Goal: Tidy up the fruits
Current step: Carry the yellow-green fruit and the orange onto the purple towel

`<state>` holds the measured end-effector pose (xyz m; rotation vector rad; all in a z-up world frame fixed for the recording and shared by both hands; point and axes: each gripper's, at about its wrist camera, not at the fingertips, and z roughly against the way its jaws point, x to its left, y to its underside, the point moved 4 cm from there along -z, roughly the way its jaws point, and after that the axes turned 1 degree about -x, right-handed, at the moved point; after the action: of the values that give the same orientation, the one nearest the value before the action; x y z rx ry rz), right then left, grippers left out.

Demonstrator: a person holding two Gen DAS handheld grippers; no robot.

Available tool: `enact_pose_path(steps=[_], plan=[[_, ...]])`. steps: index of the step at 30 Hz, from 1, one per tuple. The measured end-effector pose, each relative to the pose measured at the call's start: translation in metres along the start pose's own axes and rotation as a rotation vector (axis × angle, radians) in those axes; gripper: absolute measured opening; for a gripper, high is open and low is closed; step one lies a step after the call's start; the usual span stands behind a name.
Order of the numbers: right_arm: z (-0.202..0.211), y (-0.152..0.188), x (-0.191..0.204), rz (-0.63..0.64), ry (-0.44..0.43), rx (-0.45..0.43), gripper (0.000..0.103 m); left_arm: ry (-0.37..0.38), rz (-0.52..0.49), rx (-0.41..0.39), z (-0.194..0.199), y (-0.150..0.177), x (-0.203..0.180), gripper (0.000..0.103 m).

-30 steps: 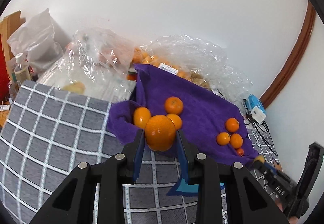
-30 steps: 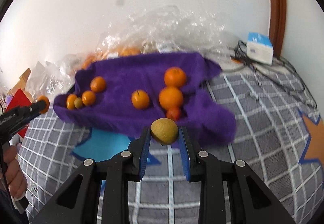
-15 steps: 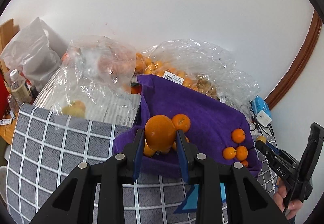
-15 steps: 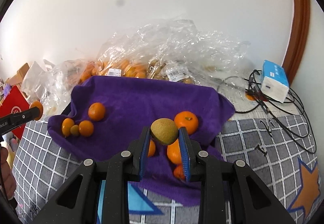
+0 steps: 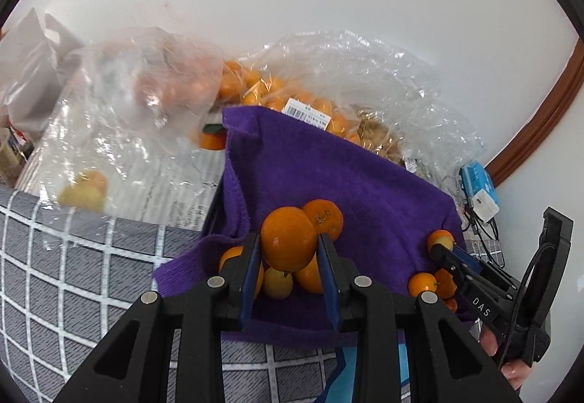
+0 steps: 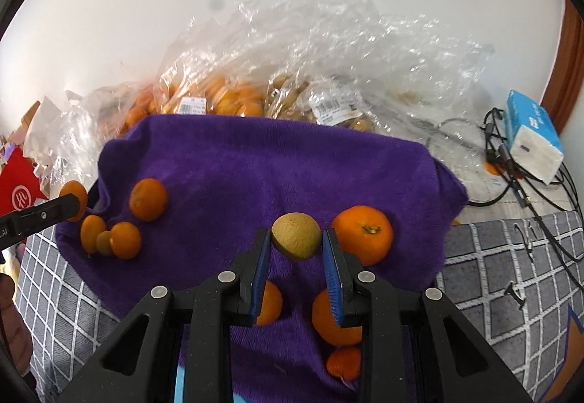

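A grey checked cloth (image 6: 511, 279) covers the tabletop, and against the white wall lies a heap of clear plastic bags (image 6: 328, 67) holding oranges and browner fruit, which are blurred by the wrinkled film and hard to name. In front of the bags a purple towel (image 6: 255, 177) is spread, with loose oranges on it in two clusters: small ones (image 6: 124, 239) at its left side in the right wrist view, and larger ones, among them a big orange (image 6: 363, 233), near the middle. A blue-and-white box (image 6: 533, 136) with black cables sits off to the right. The left gripper (image 5: 288, 248) has its fingers clenched on an orange (image 5: 288, 242), held above the towel's near cluster. The right gripper (image 6: 296, 239) has its fingers grasping a small greenish-brown fruit (image 6: 296, 235), just beside the big orange.
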<state>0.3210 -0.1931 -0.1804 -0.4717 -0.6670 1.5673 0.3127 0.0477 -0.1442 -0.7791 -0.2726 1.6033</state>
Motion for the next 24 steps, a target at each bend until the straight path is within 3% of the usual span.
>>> enact_pose_path(steps=[14,24], plan=[[-0.030,0.002,0.000,0.017,0.005,0.061,0.028,-0.126,-0.023,0.074,-0.036,-0.007,-0.003,0.030],[-0.029,0.001,0.006,0.061,0.024,0.072,0.028,-0.141,-0.025,0.105,-0.050,-0.008,-0.005,0.030]])
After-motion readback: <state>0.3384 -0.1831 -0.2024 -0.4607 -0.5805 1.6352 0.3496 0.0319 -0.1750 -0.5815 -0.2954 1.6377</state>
